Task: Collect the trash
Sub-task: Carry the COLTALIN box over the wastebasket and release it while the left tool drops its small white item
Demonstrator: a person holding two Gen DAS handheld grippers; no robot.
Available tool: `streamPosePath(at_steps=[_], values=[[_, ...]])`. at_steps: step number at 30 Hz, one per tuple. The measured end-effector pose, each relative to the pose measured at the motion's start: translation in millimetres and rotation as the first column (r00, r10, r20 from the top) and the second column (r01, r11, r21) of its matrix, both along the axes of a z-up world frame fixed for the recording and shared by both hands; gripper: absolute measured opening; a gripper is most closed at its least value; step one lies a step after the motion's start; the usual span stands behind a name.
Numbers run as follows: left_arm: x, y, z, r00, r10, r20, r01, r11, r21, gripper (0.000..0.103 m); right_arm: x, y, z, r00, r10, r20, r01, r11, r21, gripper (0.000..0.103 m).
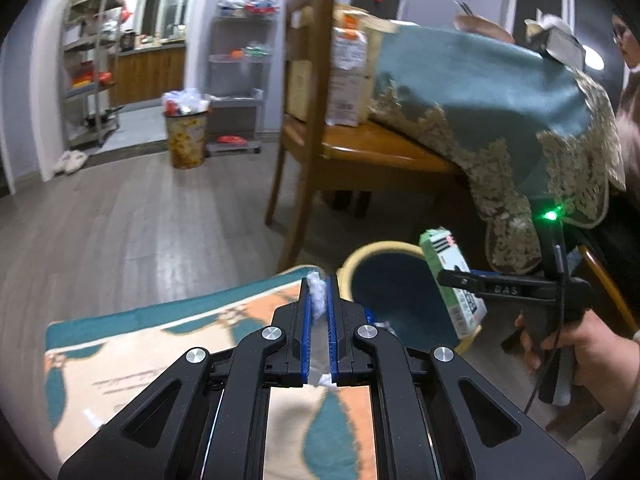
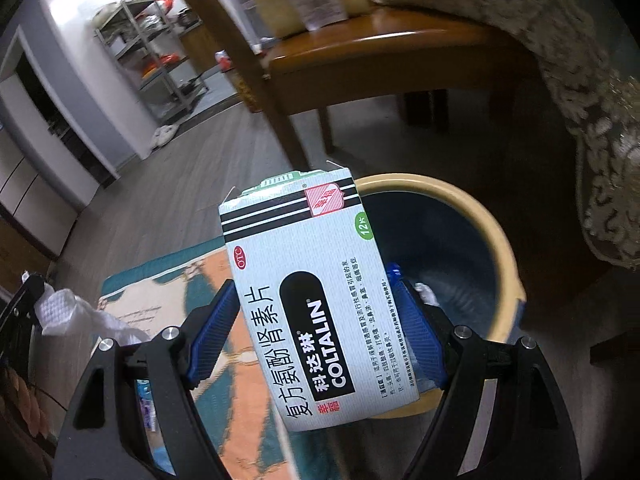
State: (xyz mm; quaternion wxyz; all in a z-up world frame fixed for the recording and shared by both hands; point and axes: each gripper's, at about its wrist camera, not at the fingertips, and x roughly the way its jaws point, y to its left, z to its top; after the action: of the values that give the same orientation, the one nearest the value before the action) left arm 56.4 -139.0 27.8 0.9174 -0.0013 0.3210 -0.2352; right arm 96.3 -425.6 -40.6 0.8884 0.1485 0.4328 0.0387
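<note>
My left gripper [image 1: 319, 280] is shut on a crumpled white tissue [image 1: 318, 290] above a patterned rug, just left of a round bin [image 1: 384, 246] with a cream rim and dark blue liner. My right gripper [image 2: 316, 280] is shut on a white and green medicine box [image 2: 316, 280] printed COLTALIN, held at the bin [image 2: 496, 236] rim. The box [image 1: 454, 280] and right gripper [image 1: 448, 276] also show in the left wrist view, over the bin's right side. The tissue [image 2: 68, 312] and left gripper show at the left edge of the right wrist view.
A wooden chair [image 1: 312, 120] stands beyond the bin, with bags on its seat. A table with a teal lace-edged cloth [image 1: 500, 92] overhangs at the right. A teal and orange rug [image 1: 140, 344] lies on the wood floor. A second full bin [image 1: 186, 136] and shelves stand far back.
</note>
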Motion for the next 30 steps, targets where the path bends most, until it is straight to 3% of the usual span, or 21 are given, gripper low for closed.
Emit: streamPosePath(at_steps=[8, 15, 25, 29, 30], values=[[11.4, -49.6, -16.6, 0.995, -0.099, -0.018, 0.099, 0.995, 0.003, 0.008, 7.1, -30.4, -15.1, 0.997, -0.068, -0.047, 0.067, 0.998, -0.021, 0.077], [31.3, -77.1, -29.9, 0.989, -0.139, -0.051, 0.134, 0.987, -0.086, 0.008, 14.6, -47.4, -30.8, 0.989, -0.12, -0.087, 0.118, 0.993, -0.026, 0.077], [55.3, -108.1, -69.9, 0.97, -0.207, -0.131, 0.193, 0.975, -0.111, 0.008, 33.1, -43.0, -57.5, 0.982, -0.105, -0.159, 0.098, 0.994, -0.053, 0.077], [56.8, -115.1, -84.3, 0.963, -0.221, -0.157, 0.212, 0.975, -0.071, 0.008, 39.4, -36.0, -72.0, 0.978, -0.081, -0.191, 0.067, 0.994, -0.083, 0.077], [56.5, -115.6, -85.3, 0.962, -0.221, -0.158, 0.213, 0.975, -0.062, 0.013, 40.0, -35.8, -73.3, 0.978, -0.08, -0.192, 0.065, 0.994, -0.083, 0.078]])
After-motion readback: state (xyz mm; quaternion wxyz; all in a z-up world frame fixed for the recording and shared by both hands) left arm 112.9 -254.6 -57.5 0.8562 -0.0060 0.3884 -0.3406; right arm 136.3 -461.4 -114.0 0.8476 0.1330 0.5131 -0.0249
